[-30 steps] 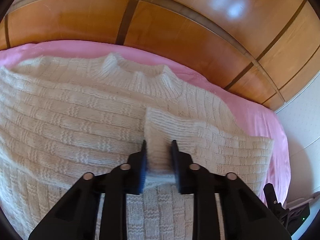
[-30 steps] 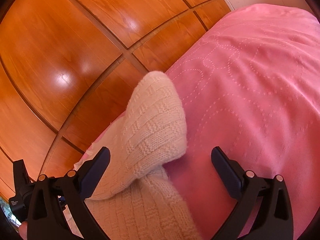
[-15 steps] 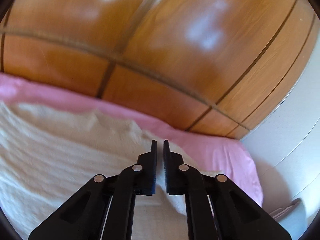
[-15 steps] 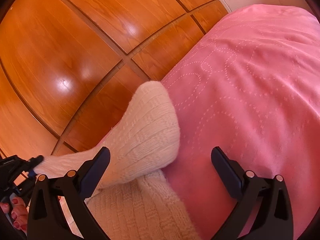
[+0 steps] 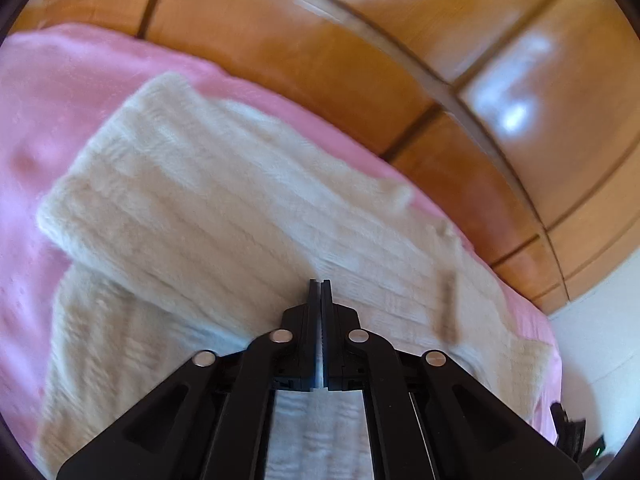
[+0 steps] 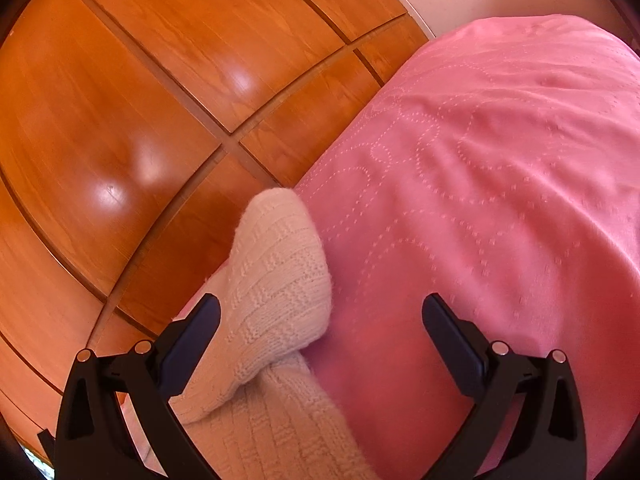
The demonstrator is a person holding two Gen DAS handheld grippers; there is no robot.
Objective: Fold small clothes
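Item: cream knit sweater [image 5: 248, 216], lying flat on the pink bedspread [image 5: 60, 92] beside the wooden panelled wall [image 5: 360, 52]. You see one sleeve folded across its body in the left wrist view, which is blurred. In the right wrist view, a sleeve [image 6: 276, 280] of the sweater lies doubled over at the bedspread's edge next to the wooden panels.

Your left gripper [image 5: 320, 288]: fingers pressed together, nothing between them, hanging over the sweater's body.

Your right gripper [image 6: 320, 332]: fingers spread wide, with the sleeve fold lying between them, close by the left finger [image 6: 192, 340]; whether that finger touches the knit cannot be told. The right finger [image 6: 452, 340] sits over bare bedspread.
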